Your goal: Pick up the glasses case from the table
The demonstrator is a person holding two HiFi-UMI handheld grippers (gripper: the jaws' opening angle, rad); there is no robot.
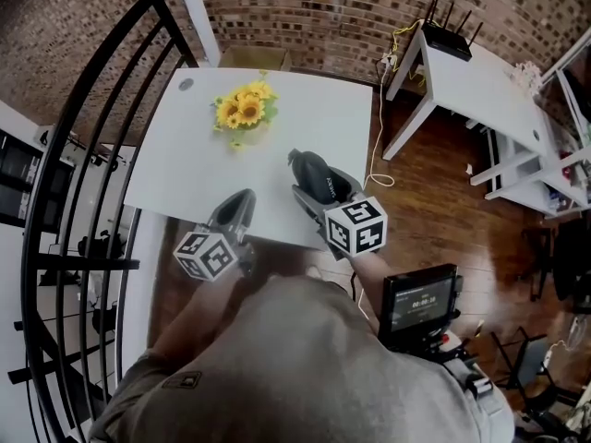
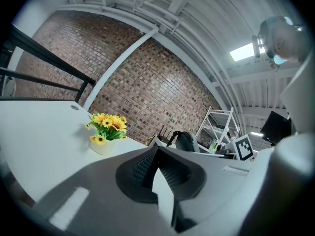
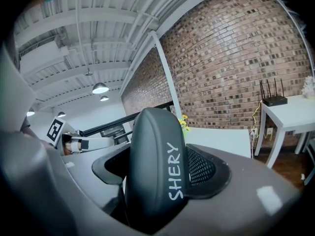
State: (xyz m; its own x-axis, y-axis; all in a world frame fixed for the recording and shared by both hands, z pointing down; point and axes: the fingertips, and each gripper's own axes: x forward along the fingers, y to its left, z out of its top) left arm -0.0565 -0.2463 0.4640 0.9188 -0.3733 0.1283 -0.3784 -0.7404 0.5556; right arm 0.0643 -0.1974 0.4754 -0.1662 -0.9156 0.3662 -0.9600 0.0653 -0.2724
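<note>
The glasses case [image 1: 312, 172] is dark grey and oval, with "SHERY" in white on its side. My right gripper [image 1: 319, 192] is shut on it and holds it above the near right part of the white table [image 1: 175, 169]. In the right gripper view the glasses case [image 3: 155, 166] stands upright between the jaws and fills the middle. My left gripper [image 1: 242, 201] hovers over the table's near edge, shut with nothing in it. In the left gripper view its ribbed fingertips [image 2: 147, 163] meet, and the glasses case [image 2: 187, 141] shows beyond them to the right.
A small pot of yellow flowers [image 1: 245, 111] stands at the back middle of the table. A black stair railing [image 1: 83, 155] curves along the left. A second white table [image 1: 476, 86] with a router [image 1: 448, 35] stands at the right over wood floor.
</note>
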